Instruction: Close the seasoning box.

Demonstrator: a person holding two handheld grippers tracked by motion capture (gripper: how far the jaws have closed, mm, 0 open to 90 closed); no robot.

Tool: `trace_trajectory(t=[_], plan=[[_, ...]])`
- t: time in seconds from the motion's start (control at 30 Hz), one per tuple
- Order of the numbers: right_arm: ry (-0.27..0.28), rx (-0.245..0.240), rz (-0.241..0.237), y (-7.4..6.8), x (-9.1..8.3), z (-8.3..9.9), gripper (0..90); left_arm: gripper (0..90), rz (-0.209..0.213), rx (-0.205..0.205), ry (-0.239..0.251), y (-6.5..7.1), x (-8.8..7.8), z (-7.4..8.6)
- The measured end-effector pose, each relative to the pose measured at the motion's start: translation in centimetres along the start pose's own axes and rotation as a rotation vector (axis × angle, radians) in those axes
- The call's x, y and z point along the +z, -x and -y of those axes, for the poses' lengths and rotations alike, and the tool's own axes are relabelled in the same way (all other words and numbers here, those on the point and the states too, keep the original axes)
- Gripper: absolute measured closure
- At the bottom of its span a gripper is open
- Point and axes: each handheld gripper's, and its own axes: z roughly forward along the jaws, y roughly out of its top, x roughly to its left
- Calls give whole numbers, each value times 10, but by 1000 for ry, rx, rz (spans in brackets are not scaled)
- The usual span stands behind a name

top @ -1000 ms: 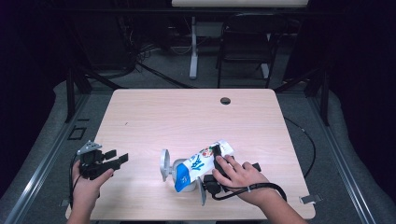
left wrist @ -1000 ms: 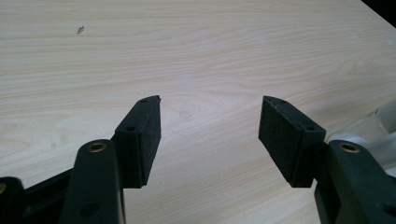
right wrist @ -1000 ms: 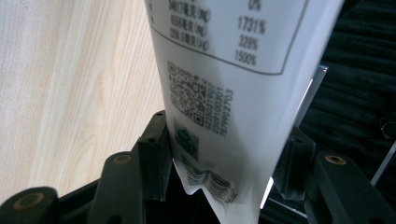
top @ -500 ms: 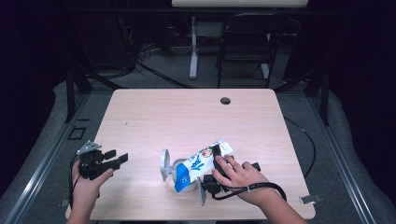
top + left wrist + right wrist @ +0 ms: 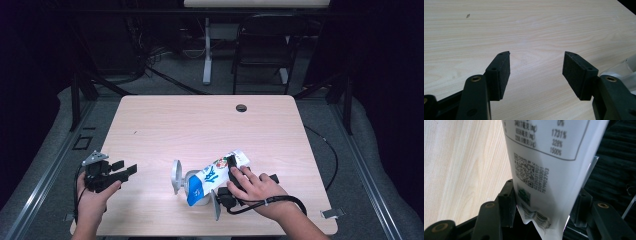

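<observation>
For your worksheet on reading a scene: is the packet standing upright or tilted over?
Tilted. The packet slants from its blue lower end on a grey cup up to the right tongs, which grip it.

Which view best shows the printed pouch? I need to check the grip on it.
The right gripper view: the pouch sits between the right tongs, its print readable. The high view shows the pouch small, lying across a grey container.

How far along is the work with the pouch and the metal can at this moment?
Done: the right claw is shut on the bottom end of the white-and-blue pouch, whose other end lies over the metal can. In hand: holding the pouch there. Left: the left claw is open over bare table, not yet helping.
</observation>
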Motion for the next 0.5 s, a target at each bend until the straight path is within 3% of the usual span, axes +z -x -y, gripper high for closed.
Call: trace_trajectory(t=[0.5], plan=[[1, -3, 2, 0, 0, 0, 482, 395, -4, -3, -3, -1, 0, 1]])
